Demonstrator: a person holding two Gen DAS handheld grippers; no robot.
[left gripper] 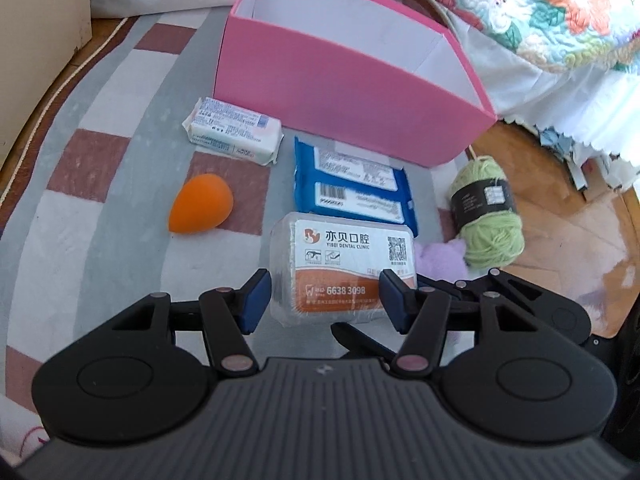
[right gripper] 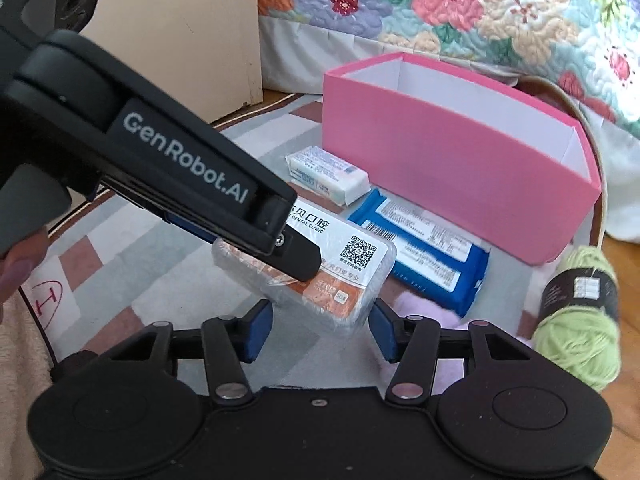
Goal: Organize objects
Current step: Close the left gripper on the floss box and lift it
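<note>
Left wrist view: pink box (left gripper: 344, 92) stands open on the checked rug (left gripper: 100, 184), its white inside showing nothing in the part visible. Just before the box lie a white packet (left gripper: 234, 130) and a blue wipes pack (left gripper: 354, 182); an orange sponge egg (left gripper: 200, 209) and green yarn (left gripper: 486, 210) flank them. The left claw (left gripper: 322, 300) grips the clear dental-clinic case (left gripper: 342, 270), both blue pads pressing its sides.

Right wrist view: pink box (right gripper: 452, 176) again looks unfilled. The case (right gripper: 320, 276), nearer than the box, is lifted and tilted under the left claw (right gripper: 298, 264). The right claw (right gripper: 318, 330) brackets its near corner; whether its pads touch, I cannot tell.
</note>
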